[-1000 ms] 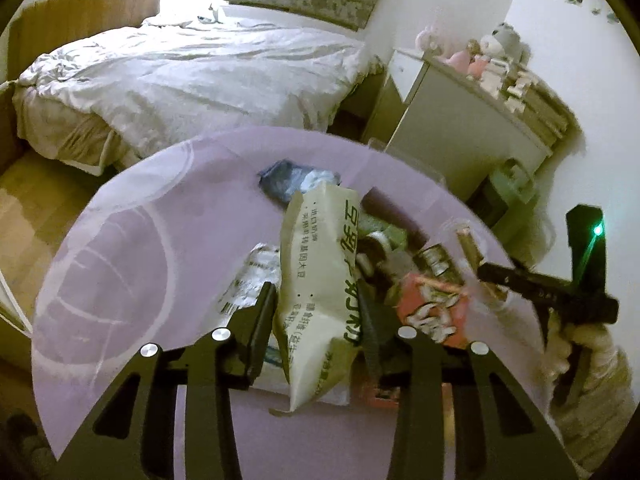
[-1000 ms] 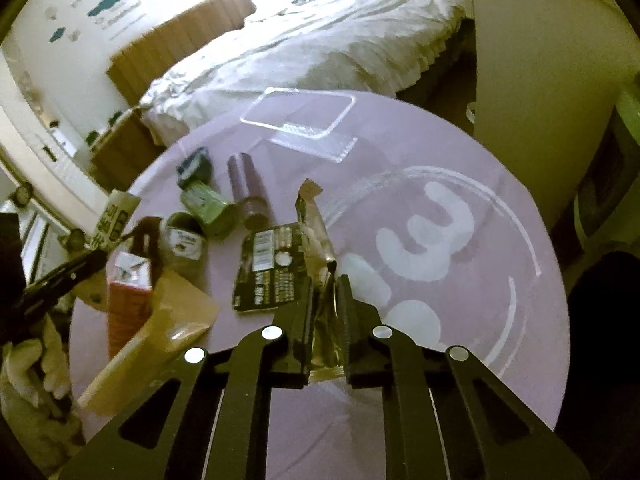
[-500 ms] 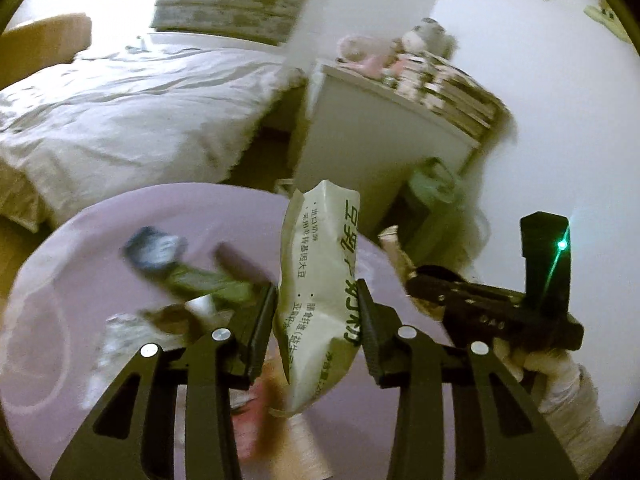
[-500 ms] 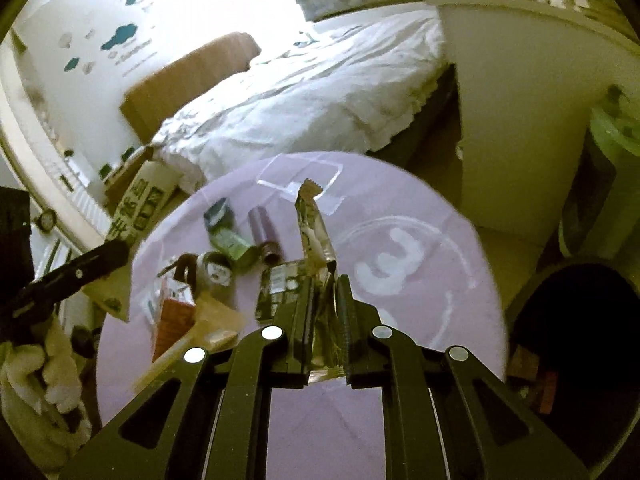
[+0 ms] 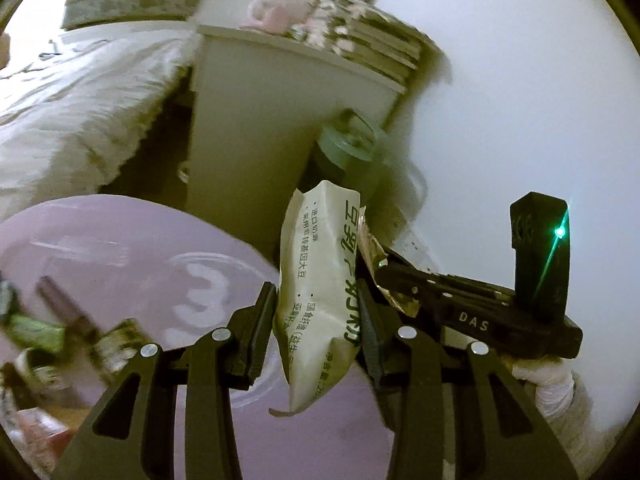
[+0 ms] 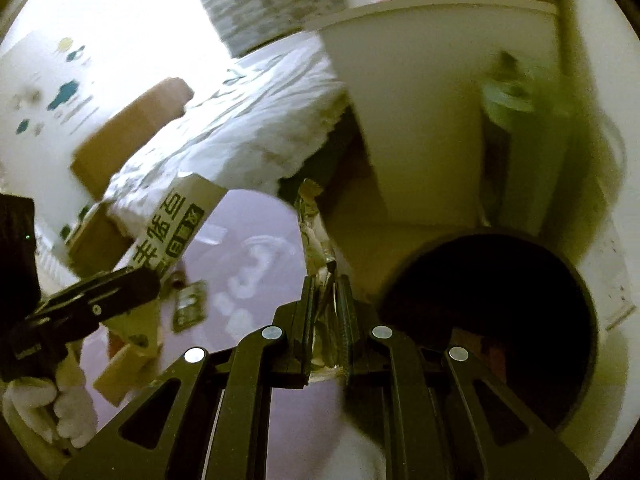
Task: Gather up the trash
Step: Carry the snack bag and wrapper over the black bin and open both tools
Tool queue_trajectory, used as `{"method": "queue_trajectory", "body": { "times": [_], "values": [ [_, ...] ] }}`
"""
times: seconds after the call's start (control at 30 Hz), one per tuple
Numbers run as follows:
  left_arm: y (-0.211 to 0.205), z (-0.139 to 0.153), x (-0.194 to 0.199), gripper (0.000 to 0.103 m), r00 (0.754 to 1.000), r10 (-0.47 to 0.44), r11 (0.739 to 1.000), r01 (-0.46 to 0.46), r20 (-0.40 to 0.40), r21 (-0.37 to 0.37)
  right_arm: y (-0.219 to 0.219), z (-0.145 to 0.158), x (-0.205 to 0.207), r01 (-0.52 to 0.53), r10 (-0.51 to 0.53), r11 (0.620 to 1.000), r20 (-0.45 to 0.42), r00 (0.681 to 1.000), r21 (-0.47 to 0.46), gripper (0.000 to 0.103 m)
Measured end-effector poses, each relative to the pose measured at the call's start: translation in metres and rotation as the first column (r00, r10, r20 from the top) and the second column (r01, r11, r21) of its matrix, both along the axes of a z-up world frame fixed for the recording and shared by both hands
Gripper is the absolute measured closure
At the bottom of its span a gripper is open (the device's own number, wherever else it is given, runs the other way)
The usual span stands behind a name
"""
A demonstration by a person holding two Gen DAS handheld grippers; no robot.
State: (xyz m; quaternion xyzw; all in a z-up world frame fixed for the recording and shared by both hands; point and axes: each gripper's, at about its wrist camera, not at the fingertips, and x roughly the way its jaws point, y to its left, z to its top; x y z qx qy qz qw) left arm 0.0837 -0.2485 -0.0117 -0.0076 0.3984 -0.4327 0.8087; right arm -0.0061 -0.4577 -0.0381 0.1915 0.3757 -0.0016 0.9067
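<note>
My left gripper (image 5: 316, 300) is shut on a pale crumpled packet with green and black print (image 5: 320, 280) and holds it in the air over the edge of the round purple table (image 5: 120, 240). My right gripper (image 6: 326, 292) is shut on a thin foil wrapper (image 6: 314, 232), lifted beside the table, with the dark round bin (image 6: 488, 320) just to its right and below. The packet (image 6: 172, 220) and left gripper also show at the left of the right wrist view. The right gripper and wrapper (image 5: 372, 248) show right of the packet in the left wrist view.
Several other wrappers and a small carton (image 5: 60, 332) lie blurred on the table's left part. A white cabinet (image 5: 280, 120) with books and soft toys stands behind. A green container (image 5: 348, 152) sits beside it. A bed (image 5: 72, 100) is at the left.
Both grippers have swung right, away from the trash pile, each still holding its item. The bin has come into the right wrist view, close under the right gripper.
</note>
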Motion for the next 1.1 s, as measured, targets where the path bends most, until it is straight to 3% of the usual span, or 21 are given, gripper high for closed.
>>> {"method": "queue_trajectory", "body": {
  "times": [0.5, 0.87, 0.93, 0.97, 1.0, 1.03, 1.1],
  "values": [
    [-0.091, -0.047, -0.011, 0.064, 0.987, -0.135, 0.989, 0.14, -0.093, 0.054, -0.08, -0.05, -0.039, 0.172, -0.168, 0.985, -0.088, 0.982, 0.031, 0.09],
    [-0.116, -0.055, -0.015, 0.061, 0.982, -0.164, 0.98, 0.173, -0.094, 0.094, -0.097, -0.07, -0.053, 0.213, -0.206, 0.975, -0.116, 0.972, 0.058, 0.09],
    [-0.121, -0.054, -0.016, 0.056, 0.984, -0.162, 0.98, 0.17, -0.079, 0.108, -0.1, -0.069, -0.055, 0.226, -0.217, 0.972, -0.118, 0.969, 0.062, 0.081],
    [-0.122, -0.053, -0.016, 0.051, 0.985, -0.158, 0.979, 0.166, -0.075, 0.116, -0.101, -0.069, -0.056, 0.236, -0.228, 0.97, -0.117, 0.967, 0.062, 0.068],
    [-0.122, -0.053, -0.017, 0.036, 0.986, -0.154, 0.98, 0.161, -0.07, 0.116, -0.103, -0.068, -0.057, 0.245, -0.237, 0.967, -0.113, 0.965, 0.065, 0.059],
    [-0.121, -0.051, -0.018, 0.026, 0.988, -0.145, 0.982, 0.151, -0.058, 0.111, -0.104, -0.068, -0.057, 0.248, -0.239, 0.966, -0.11, 0.965, 0.071, 0.056],
    [-0.119, -0.048, -0.019, 0.023, 0.99, -0.136, 0.984, 0.14, -0.043, 0.106, -0.105, -0.067, -0.059, 0.254, -0.246, 0.964, -0.11, 0.963, 0.074, 0.05]
  ]
}}
